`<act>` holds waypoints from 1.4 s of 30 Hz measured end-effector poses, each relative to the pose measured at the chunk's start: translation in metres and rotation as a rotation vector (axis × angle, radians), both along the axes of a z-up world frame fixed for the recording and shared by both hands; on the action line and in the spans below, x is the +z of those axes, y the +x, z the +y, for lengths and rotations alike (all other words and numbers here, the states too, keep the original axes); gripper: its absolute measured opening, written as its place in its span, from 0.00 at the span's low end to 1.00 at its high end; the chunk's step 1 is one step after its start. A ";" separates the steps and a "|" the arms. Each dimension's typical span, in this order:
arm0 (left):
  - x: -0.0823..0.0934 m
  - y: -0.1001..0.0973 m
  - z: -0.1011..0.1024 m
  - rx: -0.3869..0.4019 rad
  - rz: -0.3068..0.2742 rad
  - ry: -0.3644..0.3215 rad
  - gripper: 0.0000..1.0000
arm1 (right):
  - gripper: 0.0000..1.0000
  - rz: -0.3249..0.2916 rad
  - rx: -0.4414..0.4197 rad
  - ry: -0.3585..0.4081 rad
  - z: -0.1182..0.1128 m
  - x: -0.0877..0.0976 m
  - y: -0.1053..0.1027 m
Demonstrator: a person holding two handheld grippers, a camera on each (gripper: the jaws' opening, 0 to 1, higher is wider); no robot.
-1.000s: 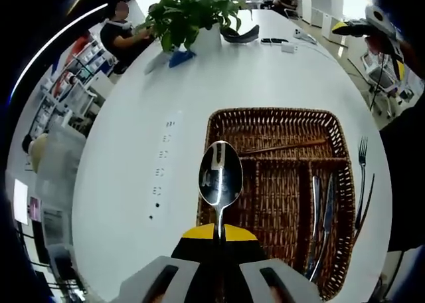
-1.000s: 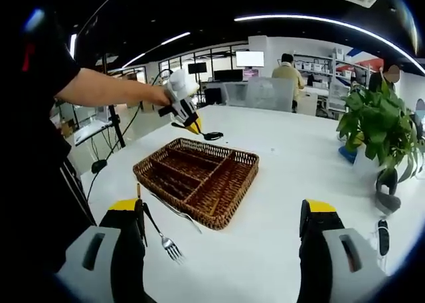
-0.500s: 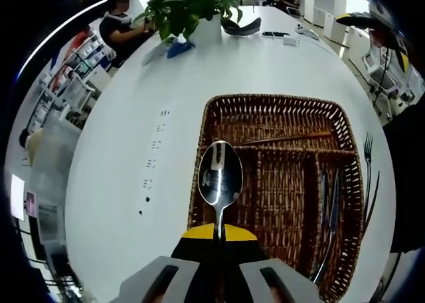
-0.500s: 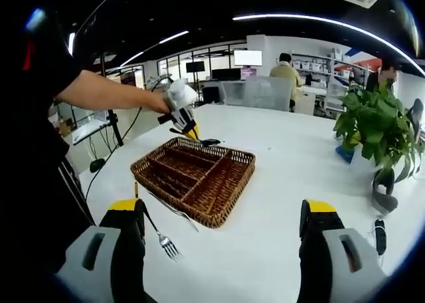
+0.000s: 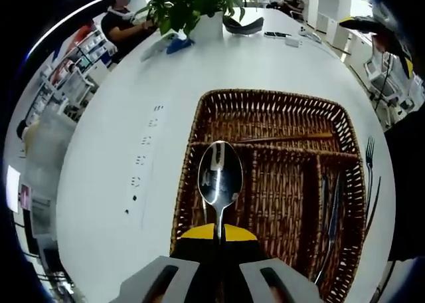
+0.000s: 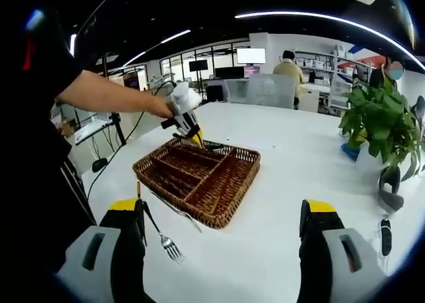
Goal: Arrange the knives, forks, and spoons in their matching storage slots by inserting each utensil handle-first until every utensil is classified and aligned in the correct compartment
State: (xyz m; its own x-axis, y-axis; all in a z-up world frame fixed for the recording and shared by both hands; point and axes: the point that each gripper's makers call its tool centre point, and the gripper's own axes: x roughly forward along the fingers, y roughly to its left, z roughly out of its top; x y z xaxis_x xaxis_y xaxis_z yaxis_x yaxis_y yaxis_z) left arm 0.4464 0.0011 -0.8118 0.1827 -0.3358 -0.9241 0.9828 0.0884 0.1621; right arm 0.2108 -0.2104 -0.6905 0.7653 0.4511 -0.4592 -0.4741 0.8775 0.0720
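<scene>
Wicker tray, L gripper clamps spoon – R gripper agape, fork beside.

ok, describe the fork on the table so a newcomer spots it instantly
Find the wicker tray on the white table. The fork lies on the bare tabletop just outside the tray's long side, nearest the right tongs, tines toward them. Unlike the knives, it isn't in a slot.

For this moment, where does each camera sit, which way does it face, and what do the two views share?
Left gripper view: rides the left gripper, looking down on the wicker tray; its jaws hold a spoon.
Right gripper view: rides the right gripper, looking across the table at the tray; jaws open, the person's arm reaching in.
Shared: tray, fork, plant.
</scene>
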 end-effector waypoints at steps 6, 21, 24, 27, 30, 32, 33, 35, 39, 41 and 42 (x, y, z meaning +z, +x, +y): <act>-0.010 -0.002 -0.003 0.006 0.023 -0.004 0.00 | 0.99 0.010 -0.007 0.001 -0.002 -0.002 -0.003; -0.028 0.003 -0.001 0.021 0.037 -0.001 0.00 | 0.99 0.024 -0.024 -0.005 -0.008 -0.005 -0.007; -0.031 0.002 0.001 0.020 0.040 0.005 0.00 | 0.99 0.030 -0.024 -0.007 -0.008 -0.006 -0.008; -0.035 0.001 0.000 0.022 0.047 0.006 0.00 | 0.99 0.033 -0.024 -0.007 -0.008 -0.007 -0.008; -0.040 -0.001 0.000 0.017 0.053 0.007 0.00 | 0.99 0.032 -0.022 -0.009 -0.007 -0.006 -0.007; -0.042 0.000 0.000 0.018 0.055 0.008 0.00 | 0.99 0.031 -0.022 -0.009 -0.007 -0.006 -0.007; -0.042 0.001 0.000 0.018 0.055 0.005 0.00 | 0.99 0.031 -0.023 -0.009 -0.007 -0.006 -0.006; -0.043 0.001 0.000 0.012 0.057 0.007 0.00 | 0.99 0.031 -0.025 -0.009 -0.008 -0.006 -0.006; -0.046 0.002 0.002 0.006 0.059 0.004 0.00 | 0.99 0.035 -0.024 -0.015 -0.007 -0.006 -0.006; -0.048 0.002 0.003 -0.001 0.056 0.006 0.00 | 0.99 0.034 -0.017 -0.024 -0.006 -0.005 -0.006; -0.047 0.002 0.002 -0.001 0.058 0.000 0.00 | 0.99 0.030 -0.016 -0.026 -0.005 -0.003 -0.005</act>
State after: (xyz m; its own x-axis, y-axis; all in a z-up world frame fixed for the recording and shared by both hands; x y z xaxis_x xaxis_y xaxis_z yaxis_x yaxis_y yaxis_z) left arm 0.4480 0.0030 -0.8585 0.1280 -0.3356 -0.9333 0.9907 0.0873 0.1045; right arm 0.2058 -0.2154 -0.6938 0.7581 0.4266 -0.4933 -0.4578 0.8868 0.0634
